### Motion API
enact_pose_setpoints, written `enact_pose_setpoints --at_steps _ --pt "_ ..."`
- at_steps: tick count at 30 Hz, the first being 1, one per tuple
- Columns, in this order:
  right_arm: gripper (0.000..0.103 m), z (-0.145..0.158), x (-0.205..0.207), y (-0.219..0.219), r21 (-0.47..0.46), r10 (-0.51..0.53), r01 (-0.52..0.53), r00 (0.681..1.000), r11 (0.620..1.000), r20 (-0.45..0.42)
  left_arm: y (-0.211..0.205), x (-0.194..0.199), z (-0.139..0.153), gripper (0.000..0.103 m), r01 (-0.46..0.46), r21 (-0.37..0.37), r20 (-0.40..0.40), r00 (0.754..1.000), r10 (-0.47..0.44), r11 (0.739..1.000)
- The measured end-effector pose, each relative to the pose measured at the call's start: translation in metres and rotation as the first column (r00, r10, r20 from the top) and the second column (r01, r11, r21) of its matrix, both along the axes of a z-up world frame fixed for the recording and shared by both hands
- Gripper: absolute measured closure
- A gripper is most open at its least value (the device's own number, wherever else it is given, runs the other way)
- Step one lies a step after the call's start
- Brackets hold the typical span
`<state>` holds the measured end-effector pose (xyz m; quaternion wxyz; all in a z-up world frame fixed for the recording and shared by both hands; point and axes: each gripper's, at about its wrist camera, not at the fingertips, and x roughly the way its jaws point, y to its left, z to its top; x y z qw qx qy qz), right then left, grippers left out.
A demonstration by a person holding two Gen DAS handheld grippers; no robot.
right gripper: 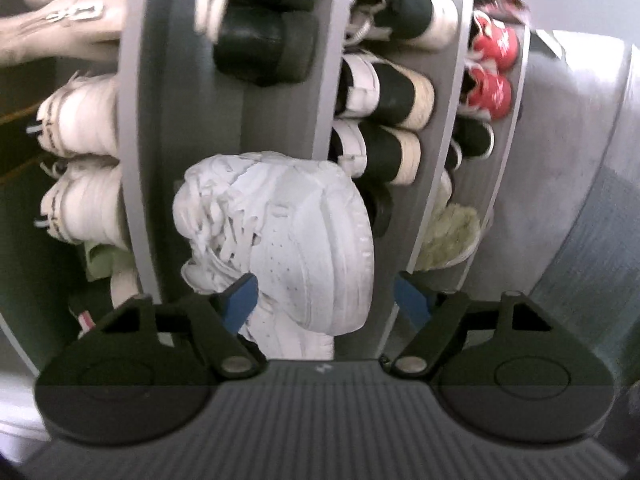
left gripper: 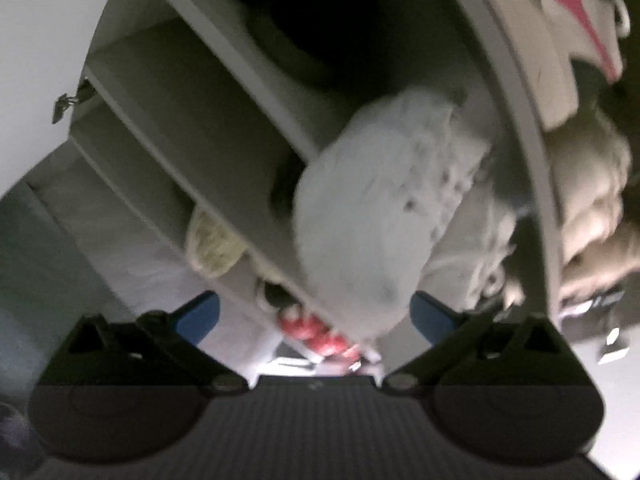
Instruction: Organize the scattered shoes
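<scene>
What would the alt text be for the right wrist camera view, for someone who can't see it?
A white lace-up sneaker sits between the open blue-tipped fingers of the right gripper, in front of a grey shoe rack. The rack holds black shoes, black-and-white sneakers and red sneakers.

Shoes counted on a grey shoe rack [right gripper: 138, 120], seen through the right wrist camera.
One white sneaker [right gripper: 296, 240] in front; two red shoes [right gripper: 494, 66]; three black-and-white sneakers [right gripper: 392, 92]; two black shoes [right gripper: 260, 44]; two white sneakers [right gripper: 80, 160] along the far shelf.
</scene>
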<state>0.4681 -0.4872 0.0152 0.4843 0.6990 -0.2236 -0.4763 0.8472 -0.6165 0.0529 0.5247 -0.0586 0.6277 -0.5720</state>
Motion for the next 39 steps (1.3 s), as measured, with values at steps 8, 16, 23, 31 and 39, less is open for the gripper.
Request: enact_pose_setpoints --at_steps 8,16,23,31,39 --pt "0.051 -0.036 -0.017 -0.001 -0.005 -0.026 0.026 0.999 1.0 0.02 0.009 0.005 -0.029 0.003 -0.111 0.041 -0.176 0.977 0.117 0.993" --pt "0.051 -0.056 -0.036 0.003 -0.025 0.006 -0.005 1.0 1.0 0.018 -0.023 0.0 -0.036 0.006 -0.05 -0.009 -0.274 0.961 0.046 0.999" --pt "0.052 -0.057 -0.034 -0.004 -0.029 0.029 -0.029 0.999 0.999 0.018 -0.039 -0.009 -0.033 0.036 -0.021 -0.043 -0.27 0.963 0.009 0.999" --pt "0.052 -0.053 -0.03 -0.029 -0.048 0.037 -0.037 0.999 0.998 -0.004 -0.056 -0.014 -0.023 0.036 -0.051 -0.052 -0.219 0.975 0.038 0.997" --pt "0.052 -0.055 -0.021 -0.054 -0.062 0.031 -0.031 0.999 0.998 -0.011 -0.086 -0.019 -0.021 0.036 -0.066 -0.066 -0.197 0.979 0.052 0.996"
